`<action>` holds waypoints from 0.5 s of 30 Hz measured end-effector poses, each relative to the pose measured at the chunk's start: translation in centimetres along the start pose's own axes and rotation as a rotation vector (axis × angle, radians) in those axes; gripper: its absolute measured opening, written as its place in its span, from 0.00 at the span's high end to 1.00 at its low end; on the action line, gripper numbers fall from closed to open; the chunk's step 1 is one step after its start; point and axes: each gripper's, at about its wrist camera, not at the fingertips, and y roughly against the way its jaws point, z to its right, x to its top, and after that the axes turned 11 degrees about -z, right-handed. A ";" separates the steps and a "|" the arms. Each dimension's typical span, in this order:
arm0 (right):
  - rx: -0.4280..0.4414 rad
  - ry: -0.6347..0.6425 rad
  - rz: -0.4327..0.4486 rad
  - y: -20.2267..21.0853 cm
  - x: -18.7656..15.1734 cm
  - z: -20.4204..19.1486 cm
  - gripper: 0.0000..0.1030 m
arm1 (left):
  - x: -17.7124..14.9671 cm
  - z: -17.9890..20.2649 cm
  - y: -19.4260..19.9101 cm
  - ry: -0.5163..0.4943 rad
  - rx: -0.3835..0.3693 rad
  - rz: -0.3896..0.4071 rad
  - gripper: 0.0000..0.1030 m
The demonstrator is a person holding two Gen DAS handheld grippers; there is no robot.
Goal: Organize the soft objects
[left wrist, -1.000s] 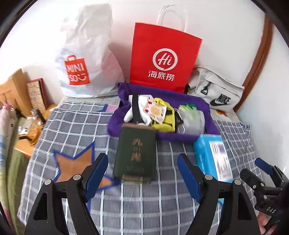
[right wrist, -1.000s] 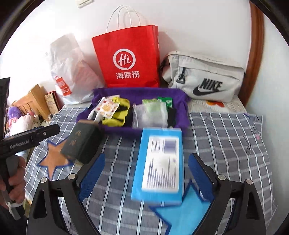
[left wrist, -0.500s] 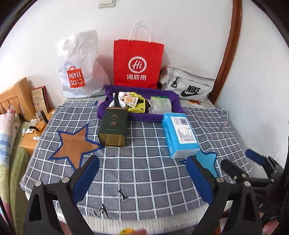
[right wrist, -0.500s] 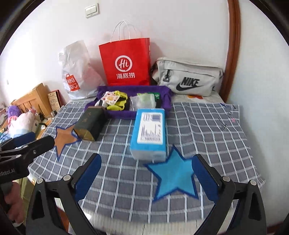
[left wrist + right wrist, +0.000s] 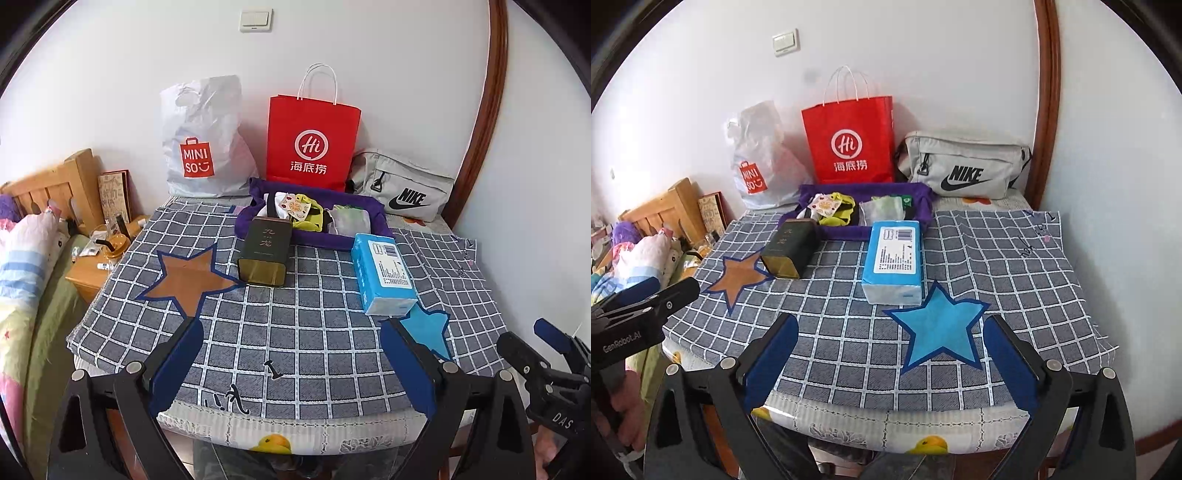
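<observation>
here tissue pack (image 5: 893, 258) lies lengthwise toward purple tray (image 5: 846, 233).

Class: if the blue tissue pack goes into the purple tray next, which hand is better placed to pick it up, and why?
Probably right. The tissue pack lies straight ahead of the right tool, which is open and empty, just beyond the blue star. From the left tool it sits off to the right.
</observation>
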 end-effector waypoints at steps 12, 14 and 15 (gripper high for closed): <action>0.008 0.000 0.021 1.6 -0.7 -0.6 0.04 | -0.5 0.2 1.1 -0.012 0.010 0.021 0.06; 0.008 0.002 0.024 1.7 -0.8 -0.7 0.04 | -0.6 0.2 1.1 -0.013 0.008 0.018 0.06; 0.009 0.003 0.025 1.8 -0.7 -0.7 0.04 | -0.6 0.2 1.2 -0.013 0.008 0.018 0.06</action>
